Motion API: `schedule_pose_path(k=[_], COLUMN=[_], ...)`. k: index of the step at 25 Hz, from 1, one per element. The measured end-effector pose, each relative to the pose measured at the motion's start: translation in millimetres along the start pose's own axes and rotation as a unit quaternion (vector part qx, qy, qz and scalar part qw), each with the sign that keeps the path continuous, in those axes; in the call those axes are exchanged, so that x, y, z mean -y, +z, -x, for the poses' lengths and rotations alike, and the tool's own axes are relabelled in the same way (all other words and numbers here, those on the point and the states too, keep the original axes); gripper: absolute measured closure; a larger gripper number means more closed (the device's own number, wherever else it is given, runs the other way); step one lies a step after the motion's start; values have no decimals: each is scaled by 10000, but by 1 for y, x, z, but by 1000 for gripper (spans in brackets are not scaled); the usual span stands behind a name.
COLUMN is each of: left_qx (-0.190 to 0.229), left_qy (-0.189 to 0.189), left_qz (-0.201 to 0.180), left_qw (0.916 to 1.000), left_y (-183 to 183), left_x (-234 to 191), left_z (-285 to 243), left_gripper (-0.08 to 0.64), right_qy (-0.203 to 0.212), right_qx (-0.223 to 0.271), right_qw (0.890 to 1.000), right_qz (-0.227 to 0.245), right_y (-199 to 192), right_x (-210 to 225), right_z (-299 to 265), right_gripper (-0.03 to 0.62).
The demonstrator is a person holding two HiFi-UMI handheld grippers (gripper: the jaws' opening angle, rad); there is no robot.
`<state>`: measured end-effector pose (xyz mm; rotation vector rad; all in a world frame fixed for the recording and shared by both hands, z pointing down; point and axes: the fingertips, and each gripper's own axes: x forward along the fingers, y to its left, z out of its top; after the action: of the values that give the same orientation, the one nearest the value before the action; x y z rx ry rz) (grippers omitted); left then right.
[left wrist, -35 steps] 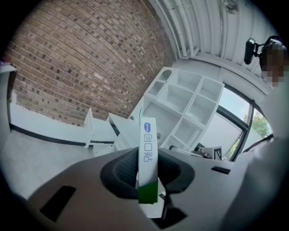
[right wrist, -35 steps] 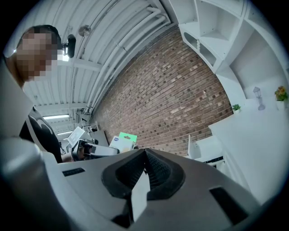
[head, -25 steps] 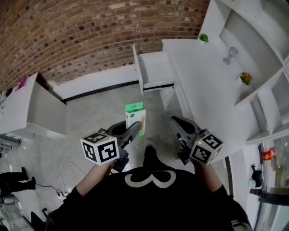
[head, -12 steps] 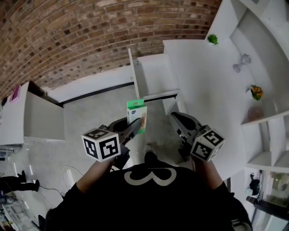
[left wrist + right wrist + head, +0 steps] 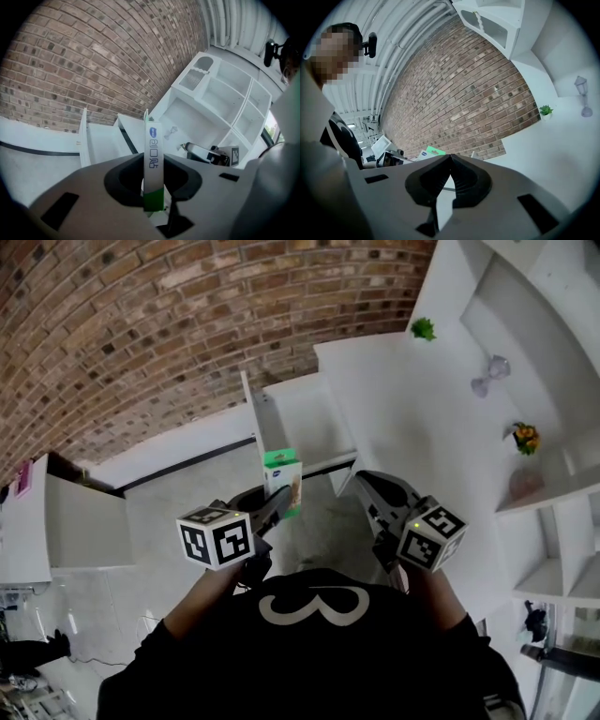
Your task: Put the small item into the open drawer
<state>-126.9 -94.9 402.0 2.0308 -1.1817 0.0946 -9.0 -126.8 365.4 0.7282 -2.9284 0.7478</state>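
Note:
My left gripper (image 5: 280,502) is shut on a small white box with a green end (image 5: 281,481), which stands upright between its jaws. In the left gripper view the box (image 5: 153,150) shows edge-on, pinched in the left gripper (image 5: 153,182). Just beyond the box, the open white drawer (image 5: 297,432) sticks out from the white desk; the same drawer (image 5: 101,140) lies ahead and to the left in the left gripper view. My right gripper (image 5: 362,484) hovers to the right of the box, shut and holding nothing; its tips (image 5: 450,157) meet.
The white desk top (image 5: 394,418) runs along the right, with a small green plant (image 5: 424,329), a clear ornament (image 5: 489,373) and a flower pot (image 5: 524,436). White shelves (image 5: 553,512) stand behind it. A brick wall (image 5: 141,334) faces me. A white cabinet (image 5: 70,531) sits at the left.
Both grippers and the box have moved forward toward the drawer, which now lies just beyond the box. The left grip on the box is unchanged and the right jaws stay shut.

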Motion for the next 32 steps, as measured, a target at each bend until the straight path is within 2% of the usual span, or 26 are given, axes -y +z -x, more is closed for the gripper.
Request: schedule_pose_path(k=[6,16,26,32], left_qx=[19,-201,-602,-981], left_qy=[64,219,467,644], left_qz=[-221,-110,-269,-148], left_qw=[9997,9995,9967,9930], left_y=[18,25,44,38], left_x=[-3,-37,-78,-116], left_z=[-20,-73,-146,-189], left_gripper=[474,474,474,474], right_qy=[-227,-496,-710,-815], right_qx=[85,148,151,8], right_qw=[9997,9986,9969,9957], right_qz=[52,-117,-289,-430], right_y=[12,10,27,28], right_x=[17,49,92,119], right_z=[7,8,-11,-25], right_gripper=[581,581,581,581])
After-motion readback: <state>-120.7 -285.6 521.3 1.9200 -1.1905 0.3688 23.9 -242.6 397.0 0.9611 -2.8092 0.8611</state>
